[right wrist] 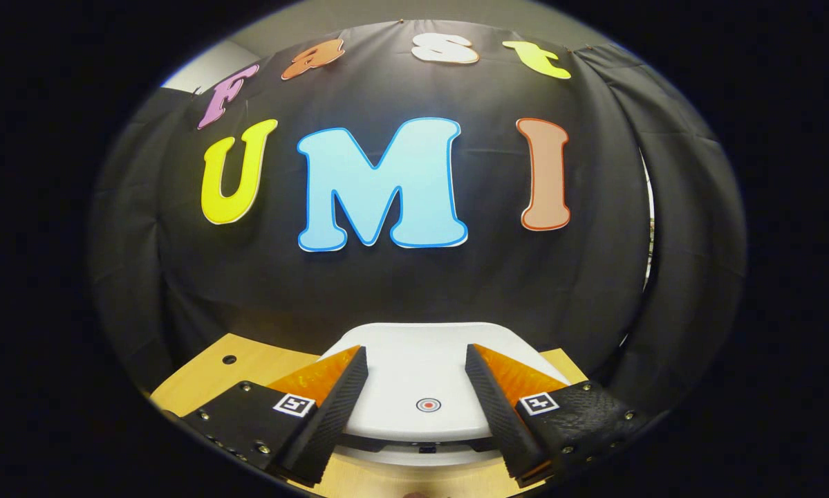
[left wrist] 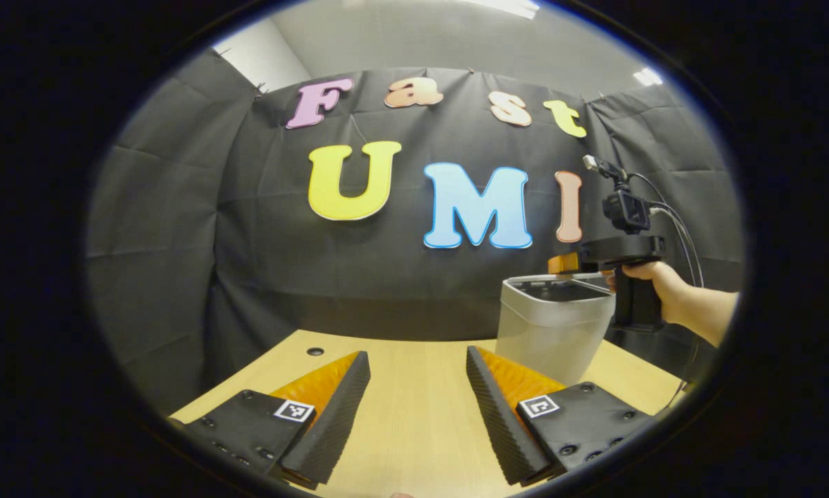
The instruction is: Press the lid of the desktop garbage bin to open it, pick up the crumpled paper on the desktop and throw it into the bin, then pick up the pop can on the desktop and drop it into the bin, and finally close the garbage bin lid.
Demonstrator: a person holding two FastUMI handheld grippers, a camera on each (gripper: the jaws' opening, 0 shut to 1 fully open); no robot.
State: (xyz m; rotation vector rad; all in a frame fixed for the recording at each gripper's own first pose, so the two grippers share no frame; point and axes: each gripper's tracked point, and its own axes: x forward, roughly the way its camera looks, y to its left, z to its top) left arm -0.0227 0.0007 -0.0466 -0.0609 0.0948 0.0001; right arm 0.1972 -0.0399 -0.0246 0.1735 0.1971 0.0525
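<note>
In the left gripper view, the left gripper hangs with its fingers spread wide over bare worktop, nothing between them. The bin stands near the worktop's far right edge. The right gripper, held in a hand, hovers above the bin's top. In the right gripper view, the right gripper is also wide open, fingers straddling the white lid, which lies flat and closed, its round button between the fingers.
</note>
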